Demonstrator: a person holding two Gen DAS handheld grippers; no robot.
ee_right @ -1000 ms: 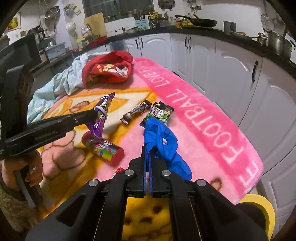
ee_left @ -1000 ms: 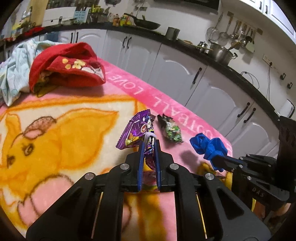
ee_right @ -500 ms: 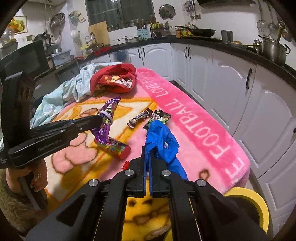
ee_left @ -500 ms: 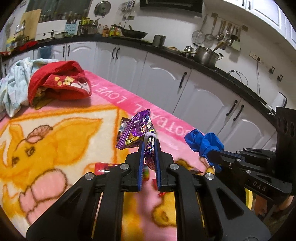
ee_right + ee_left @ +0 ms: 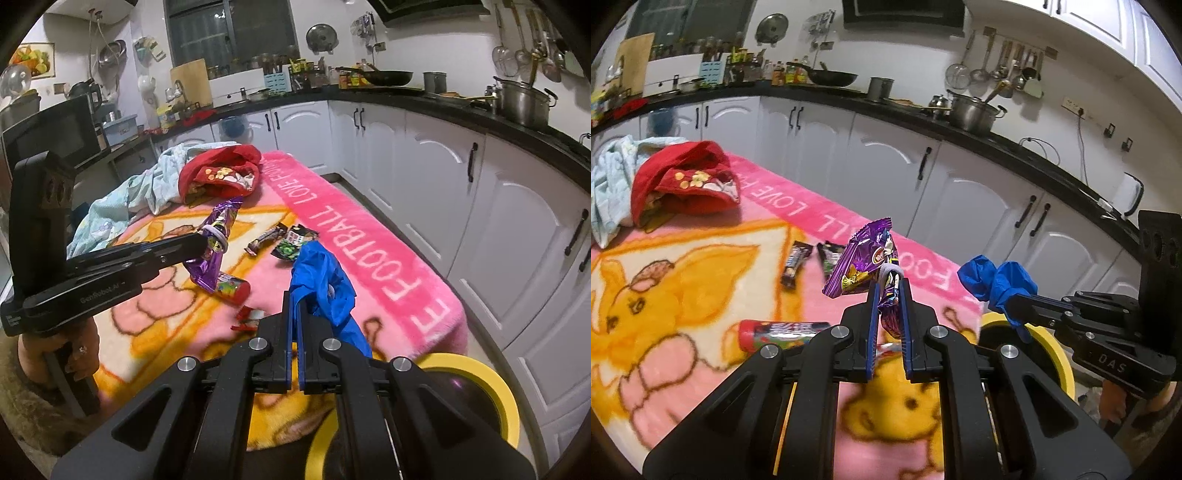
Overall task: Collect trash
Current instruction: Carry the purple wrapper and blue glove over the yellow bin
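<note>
While each tool (image 5: 888, 291) (image 5: 293, 306) stays clamped, purple wrapper (image 5: 864, 262) seemingly points up, blue bag (image 5: 321, 277) droops.

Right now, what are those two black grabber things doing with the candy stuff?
A person is picking up trash. The left gripper pinches a purple snack wrapper; the right gripper pinches a blue crumpled bag. Both are lifted off the pink blanket, near the yellow-rimmed bin. More wrappers and a red candy tube remain.

upper left: red cloth (image 5: 683, 181) on pink blanket (image 5: 713, 236); upper right: steel pot (image 5: 973, 112) on black counter (image 5: 1027, 151).
</note>
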